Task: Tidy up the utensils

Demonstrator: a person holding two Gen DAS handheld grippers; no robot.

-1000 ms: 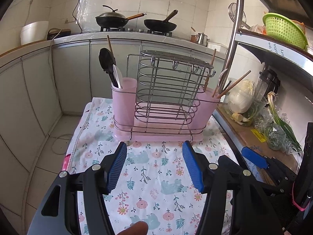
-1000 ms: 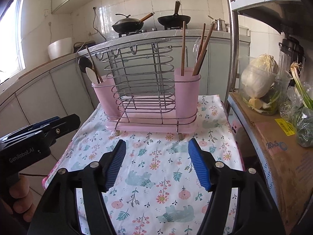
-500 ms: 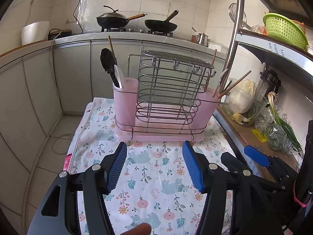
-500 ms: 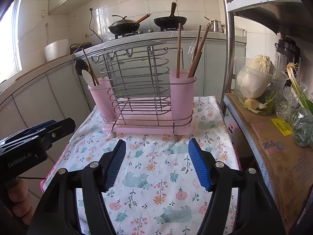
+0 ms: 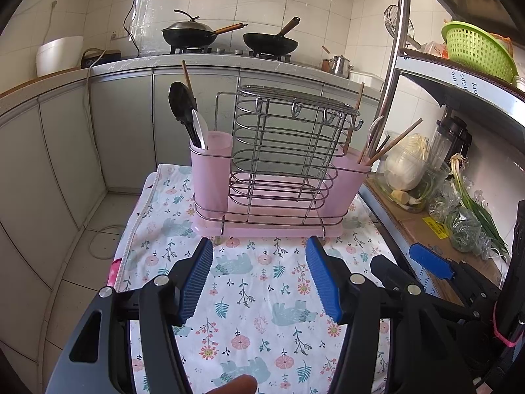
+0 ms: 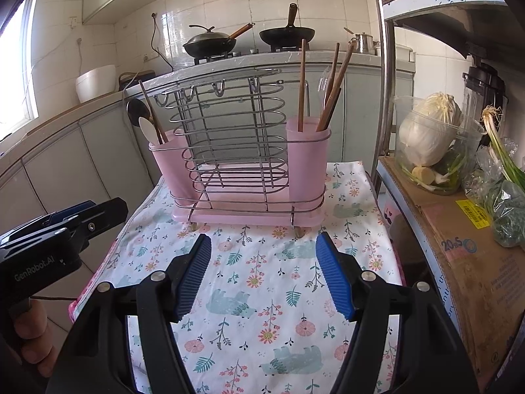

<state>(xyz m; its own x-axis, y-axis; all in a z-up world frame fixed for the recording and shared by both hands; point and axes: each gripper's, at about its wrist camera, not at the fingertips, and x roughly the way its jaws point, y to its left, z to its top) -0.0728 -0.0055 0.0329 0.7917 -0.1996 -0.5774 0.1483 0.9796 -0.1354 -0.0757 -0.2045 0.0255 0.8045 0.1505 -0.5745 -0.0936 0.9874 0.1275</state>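
Observation:
A pink utensil rack with a wire frame stands at the far end of the flowered cloth, also seen in the right wrist view. Its left cup holds a black ladle, a white spoon and one chopstick. Its right cup holds several wooden chopsticks and a pale spoon. My left gripper hangs open over the cloth short of the rack, with nothing between its fingers. My right gripper is open and empty too, beside it on the right.
The flowered cloth covers a small table. A metal shelf post and a shelf with cabbage, green onions and a cardboard box border the right side. A counter with two woks lies behind. Floor drops off left.

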